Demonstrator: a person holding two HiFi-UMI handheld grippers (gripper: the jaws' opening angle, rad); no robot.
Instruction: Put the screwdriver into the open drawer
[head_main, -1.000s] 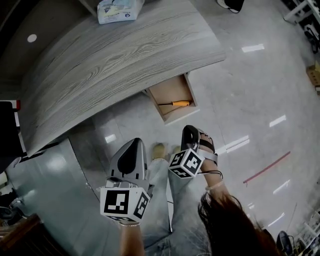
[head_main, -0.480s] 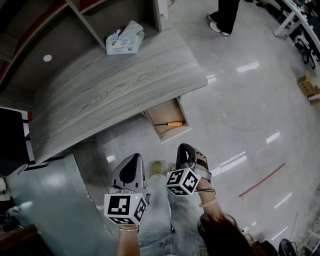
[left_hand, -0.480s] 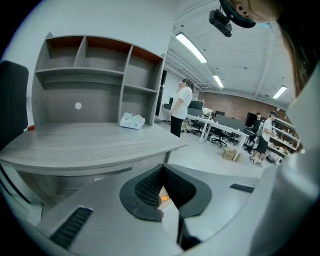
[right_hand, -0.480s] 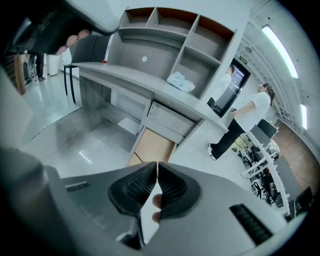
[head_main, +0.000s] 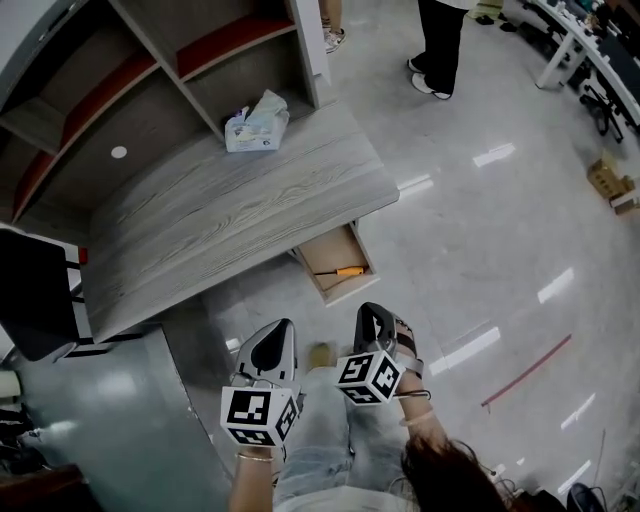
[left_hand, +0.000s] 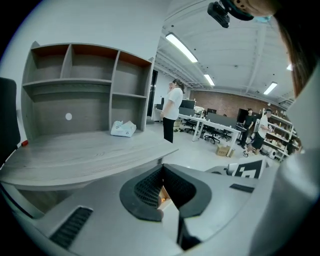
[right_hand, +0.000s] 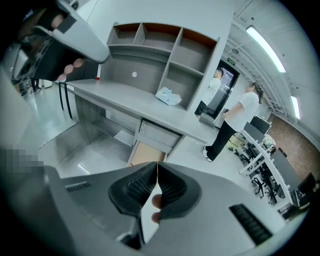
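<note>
The screwdriver (head_main: 341, 271), with its orange handle, lies inside the open drawer (head_main: 356, 291) under the grey desk's front edge. Both grippers are held back from the desk, near my body. My left gripper (head_main: 276, 335) is shut with nothing in it; its jaw tips meet in the left gripper view (left_hand: 161, 167). My right gripper (head_main: 367, 312) is also shut and empty, tips touching in the right gripper view (right_hand: 157, 165). The drawer (right_hand: 145, 154) shows just beyond those tips.
The grey wooden desk (head_main: 230, 220) carries a packet of tissues (head_main: 255, 125) and backs onto open shelves (head_main: 150, 70). A black monitor (head_main: 30, 300) stands at the left. A grey cabinet (head_main: 120, 400) is beside me. A person (head_main: 440, 40) stands on the glossy floor beyond.
The view has pulled back from the desk: desk and drawer look smaller and farther. Both grippers stayed shut, low by my body. The screwdriver remains in the drawer.
</note>
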